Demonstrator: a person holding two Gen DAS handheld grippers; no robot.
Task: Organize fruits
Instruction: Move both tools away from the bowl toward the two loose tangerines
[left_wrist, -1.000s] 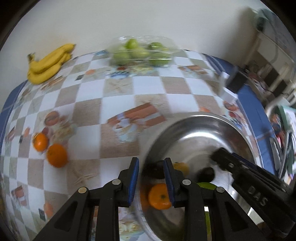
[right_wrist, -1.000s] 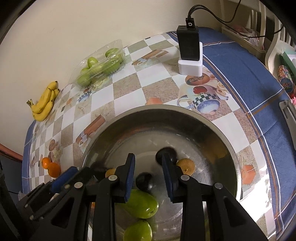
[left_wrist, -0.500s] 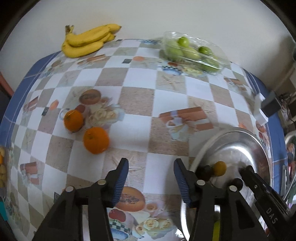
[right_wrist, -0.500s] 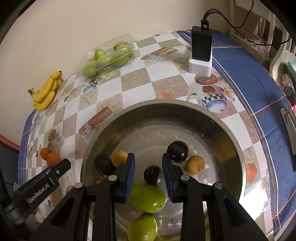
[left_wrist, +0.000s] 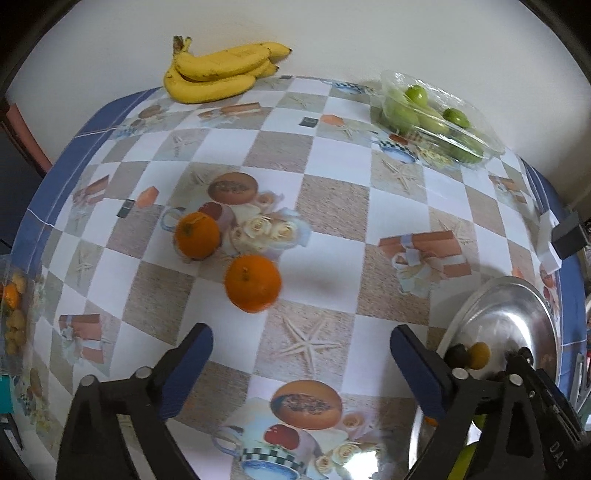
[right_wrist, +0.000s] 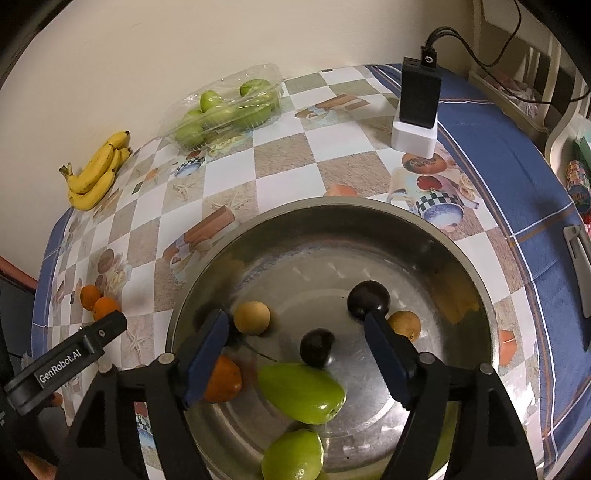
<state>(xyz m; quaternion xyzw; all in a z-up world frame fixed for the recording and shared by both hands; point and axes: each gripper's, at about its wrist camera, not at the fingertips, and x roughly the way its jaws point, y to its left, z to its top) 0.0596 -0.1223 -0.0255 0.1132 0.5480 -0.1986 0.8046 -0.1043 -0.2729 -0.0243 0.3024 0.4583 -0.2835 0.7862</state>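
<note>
Steel is our landmark: the bowl (right_wrist: 436, 236) sits on the checked tablecloth (left_wrist: 332, 199) and already holds two green mangoes (right_wrist: 301, 391), two dark plums (right_wrist: 317, 347), two tan round fruits (right_wrist: 252, 317) and one orange (right_wrist: 221, 380). A second ago our left gripper (left_wrist: 299, 363) hung over the bowl with its fingers nearly together above that orange; now it has swung away to the bowl's left, jaws spread wide and holding nothing, so we judge the orange delivered and the next pick under way. Our right gripper (right_wrist: 295, 350) has stayed above the bowl but has gone from narrow to wide apart, also empty, straddling one plum. Two loose oranges (left_wrist: 253, 282) remain on the cloth left of the bowl, near each other but apart; the closer one lies just ahead of the left gripper, between its fingers' line of travel, and looks like the natural next target. Farther from the bowl, against the wall, lie the bananas (left_wrist: 221, 74) and a clear tray of green fruit (left_wrist: 436, 122). A black charger (right_wrist: 419, 96) on its white base stands beyond the bowl's far right. Round oranges may roll, so we should close squarely across the middle.
</note>
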